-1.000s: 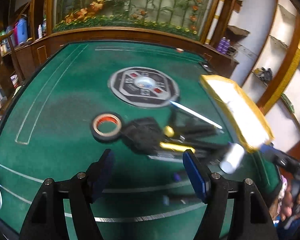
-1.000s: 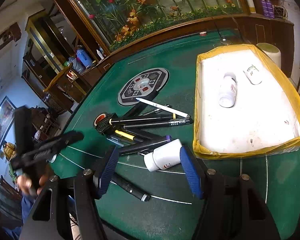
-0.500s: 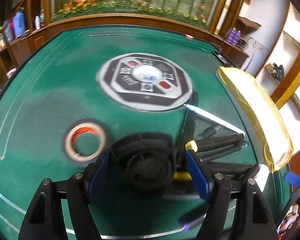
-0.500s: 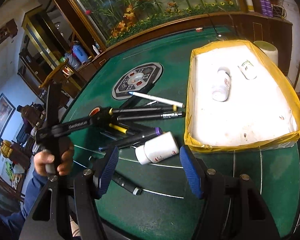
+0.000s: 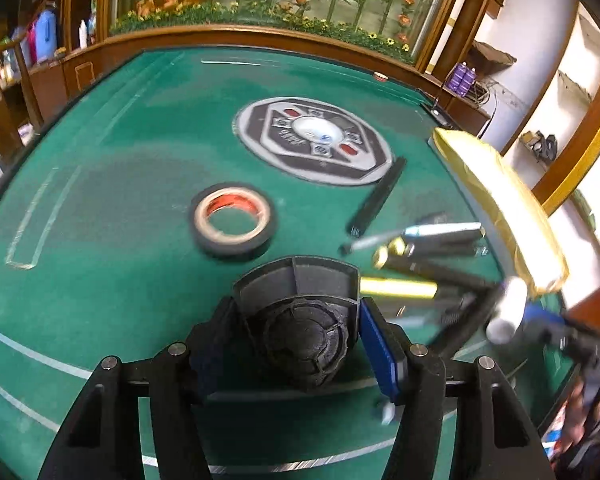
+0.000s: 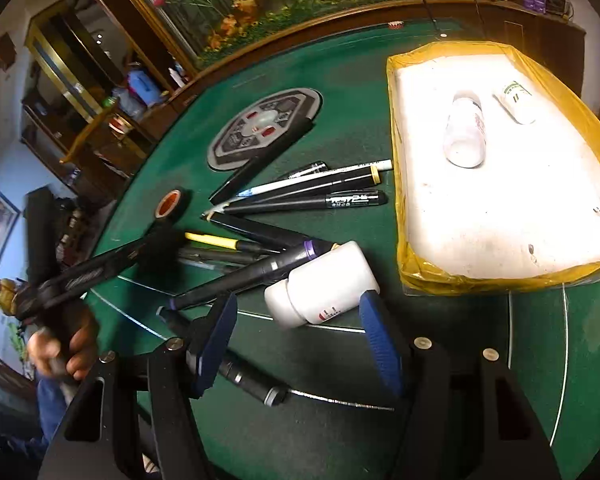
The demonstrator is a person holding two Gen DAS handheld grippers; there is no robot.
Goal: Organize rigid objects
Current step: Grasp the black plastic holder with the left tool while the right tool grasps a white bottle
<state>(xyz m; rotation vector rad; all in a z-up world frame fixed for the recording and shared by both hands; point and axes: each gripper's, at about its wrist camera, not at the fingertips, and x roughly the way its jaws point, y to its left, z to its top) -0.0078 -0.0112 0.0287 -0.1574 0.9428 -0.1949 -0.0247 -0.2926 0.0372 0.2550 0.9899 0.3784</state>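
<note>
Black plastic holder (image 5: pixel 296 312) between closing left tongs (image 5: pixel 300 344).

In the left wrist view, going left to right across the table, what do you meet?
Roll of tape → black round object between the closing left gripper fingers → yellow-capped pen → white bottle → yellow-lined tray at the far right edge.

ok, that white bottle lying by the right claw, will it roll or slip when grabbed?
The white bottle lies on its side on the green felt, so a nudge would likely roll it. Its smooth plastic body may slip in the pads. It looks rigid and probably light.
</note>
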